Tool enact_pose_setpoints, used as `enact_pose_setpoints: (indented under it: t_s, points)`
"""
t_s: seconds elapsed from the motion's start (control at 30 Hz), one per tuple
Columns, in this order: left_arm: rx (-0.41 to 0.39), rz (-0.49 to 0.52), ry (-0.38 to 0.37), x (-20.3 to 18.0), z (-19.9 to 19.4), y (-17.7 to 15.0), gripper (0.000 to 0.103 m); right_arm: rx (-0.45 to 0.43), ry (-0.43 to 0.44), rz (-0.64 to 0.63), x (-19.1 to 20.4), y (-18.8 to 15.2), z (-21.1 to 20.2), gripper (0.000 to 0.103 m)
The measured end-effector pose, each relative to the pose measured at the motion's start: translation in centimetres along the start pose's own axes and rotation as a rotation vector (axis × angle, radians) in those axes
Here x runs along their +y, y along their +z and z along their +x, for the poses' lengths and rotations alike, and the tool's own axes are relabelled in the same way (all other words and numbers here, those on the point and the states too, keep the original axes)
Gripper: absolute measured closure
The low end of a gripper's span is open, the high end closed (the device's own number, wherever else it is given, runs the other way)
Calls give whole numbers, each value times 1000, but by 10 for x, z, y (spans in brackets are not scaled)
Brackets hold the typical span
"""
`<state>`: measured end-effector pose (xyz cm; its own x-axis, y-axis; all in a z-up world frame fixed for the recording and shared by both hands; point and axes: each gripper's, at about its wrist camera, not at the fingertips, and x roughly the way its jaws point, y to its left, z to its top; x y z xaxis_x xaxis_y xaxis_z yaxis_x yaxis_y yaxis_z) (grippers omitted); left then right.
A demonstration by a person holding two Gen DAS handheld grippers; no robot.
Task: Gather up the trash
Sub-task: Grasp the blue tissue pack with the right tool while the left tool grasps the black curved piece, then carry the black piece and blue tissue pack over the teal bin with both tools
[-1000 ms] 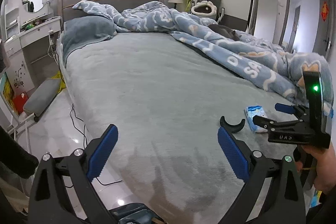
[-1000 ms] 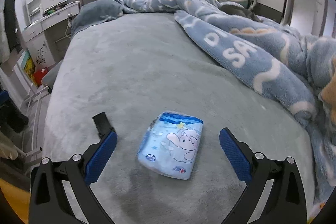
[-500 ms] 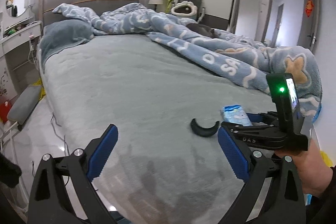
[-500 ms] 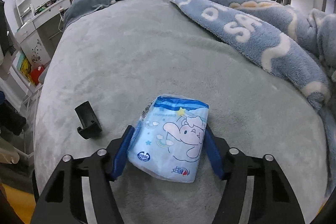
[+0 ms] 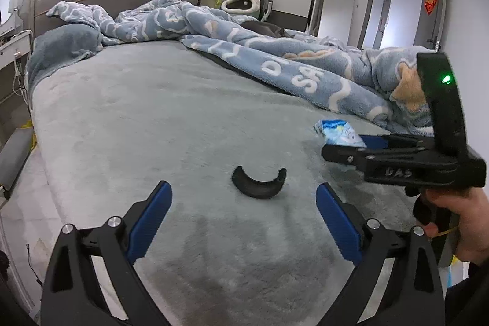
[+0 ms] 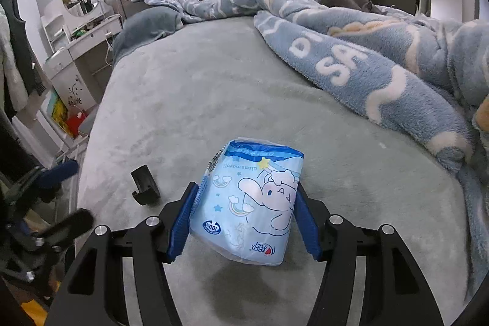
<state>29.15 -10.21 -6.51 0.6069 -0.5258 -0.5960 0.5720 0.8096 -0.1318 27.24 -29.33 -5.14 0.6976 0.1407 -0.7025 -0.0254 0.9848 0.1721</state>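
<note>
Grey plush bedding covers the bed [image 5: 128, 118], with a blue blanket [image 6: 366, 63] heaped along its far side. Near the foot edge, the right gripper [image 6: 243, 214] has just been closing: its blue pads now press both sides of the pack [image 6: 255, 200], a light-blue wrapper printed with a cartoon elephant. In the right wrist view a shadow lies under the pack's near end, so it looks lifted a little off the bedding, though its far end may yet touch. That reads as the first piece of trash secured and ready to carry off.

A second ago those jaws stood wide with the pack lying flat between them, untouched; half a second ago they were already on it.

The left gripper [image 5: 243, 220] is open and empty. Just ahead of it, between the lines of its fingers, lies a black clip [image 5: 259, 183], a curved piece, open side up. A second ago the clip sat far to the right in the left view; now it is centred and nearer, so the left gripper has lined up on it. My guess is the clip comes next.
</note>
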Motion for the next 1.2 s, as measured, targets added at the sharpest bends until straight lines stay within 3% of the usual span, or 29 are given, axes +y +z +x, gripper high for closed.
enact_pose_setpoints:
  t_s: [0.27, 0.53, 0.67, 0.8, 1.2]
  points:
    - [37, -22, -40, -5, 26, 1, 19, 10, 68, 25, -17, -3, -6, 41]
    - [55, -149, -85, 11, 47, 3, 34, 12, 117, 43, -32, -5, -16, 41]
    - [78, -134, -78, 4, 52, 3, 39, 19, 128, 40, -36, -7, -18, 41]
    - [101, -107, -57, -5, 55, 3, 52, 29, 134, 34, -35, -8, -16, 41]
    - [85, -93, -5, -22, 24, 3, 55, -19, 142, 23, -13, -6, -45, 41]
